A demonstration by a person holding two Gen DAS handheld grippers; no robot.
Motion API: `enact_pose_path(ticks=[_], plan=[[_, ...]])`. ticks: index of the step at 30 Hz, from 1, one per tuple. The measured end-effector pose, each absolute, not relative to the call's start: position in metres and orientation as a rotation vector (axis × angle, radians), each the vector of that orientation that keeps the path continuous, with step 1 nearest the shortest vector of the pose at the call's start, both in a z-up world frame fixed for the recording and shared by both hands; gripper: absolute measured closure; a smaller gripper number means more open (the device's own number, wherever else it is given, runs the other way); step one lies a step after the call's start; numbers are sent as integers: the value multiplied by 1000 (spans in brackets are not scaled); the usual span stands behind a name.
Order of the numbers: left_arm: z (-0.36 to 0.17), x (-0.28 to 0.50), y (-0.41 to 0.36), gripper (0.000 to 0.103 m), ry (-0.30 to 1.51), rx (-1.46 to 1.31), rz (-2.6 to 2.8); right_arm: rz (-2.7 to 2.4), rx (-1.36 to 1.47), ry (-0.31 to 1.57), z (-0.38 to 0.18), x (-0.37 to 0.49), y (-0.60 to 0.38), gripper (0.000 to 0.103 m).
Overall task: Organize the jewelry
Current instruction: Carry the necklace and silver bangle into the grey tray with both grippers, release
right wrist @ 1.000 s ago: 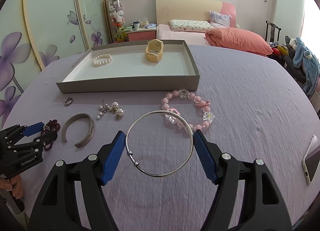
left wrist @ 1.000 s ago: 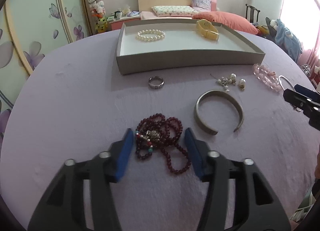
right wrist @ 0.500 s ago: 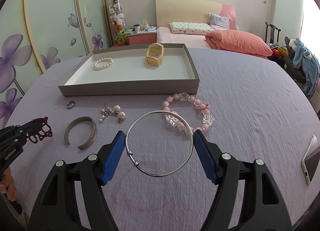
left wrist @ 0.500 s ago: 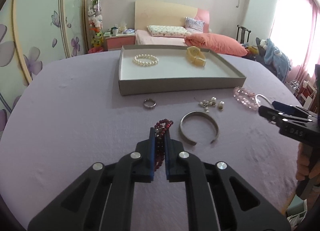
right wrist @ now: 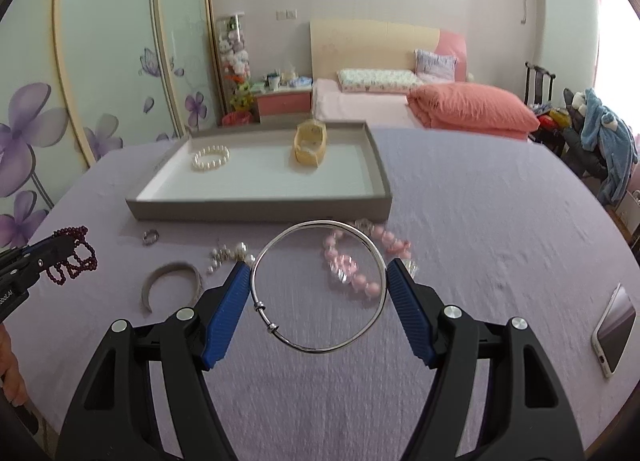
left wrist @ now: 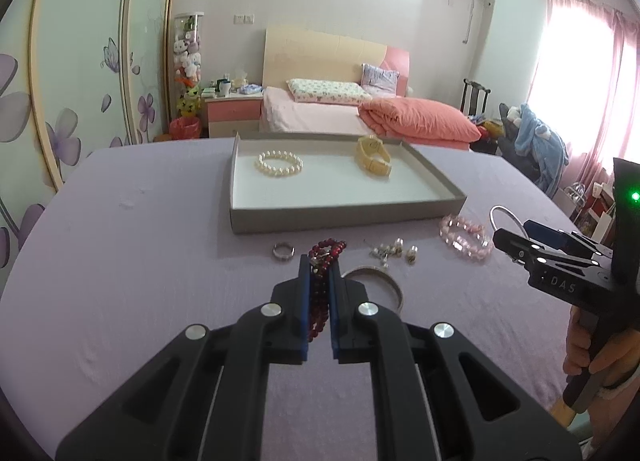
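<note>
My left gripper [left wrist: 319,261] is shut on a dark red bead necklace [left wrist: 325,251] and holds it above the purple table; it also shows in the right wrist view [right wrist: 74,257]. My right gripper [right wrist: 318,269] grips a thin silver bangle [right wrist: 320,349] across its width, lifted off the table. The grey tray [left wrist: 344,217] with a white floor holds a pearl bracelet [left wrist: 279,164] and a yellow watch [left wrist: 373,157]. On the table lie a silver ring [left wrist: 283,251], a grey cuff [right wrist: 170,281], pearl earrings [left wrist: 394,252] and a pink bead bracelet [left wrist: 464,235].
A phone [right wrist: 614,329] lies near the table's right edge. A bed [left wrist: 360,109] and a nightstand [left wrist: 232,111] stand behind the table. A chair with clothes [left wrist: 536,141] is at the right.
My left gripper closed on the red necklace and lifted it off the table. My right gripper closed on the silver bangle and raised it. Both views now look higher over the table.
</note>
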State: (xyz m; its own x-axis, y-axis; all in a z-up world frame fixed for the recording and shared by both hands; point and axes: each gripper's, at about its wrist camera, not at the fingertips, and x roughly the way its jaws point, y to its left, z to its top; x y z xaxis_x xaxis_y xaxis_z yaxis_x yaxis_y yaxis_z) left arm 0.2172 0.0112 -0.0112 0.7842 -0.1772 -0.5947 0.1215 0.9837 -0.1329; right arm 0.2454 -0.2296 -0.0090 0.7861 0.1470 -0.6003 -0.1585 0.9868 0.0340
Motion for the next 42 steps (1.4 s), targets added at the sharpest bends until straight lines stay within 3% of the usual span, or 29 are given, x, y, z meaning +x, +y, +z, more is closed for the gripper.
enact_pose_path(ticks=[12, 24, 32, 42], plan=[[29, 247, 10, 94, 536, -95, -140, 155, -7, 504, 33, 276, -218, 33], [49, 343, 14, 94, 502, -118, -110, 151, 0, 408, 66, 362, -197, 33], [15, 429, 9, 94, 582, -120, -61, 135, 35, 561, 17, 438, -184, 33], [-25, 478, 5, 94, 682, -134, -67, 87, 86, 764, -22, 488, -181, 33]])
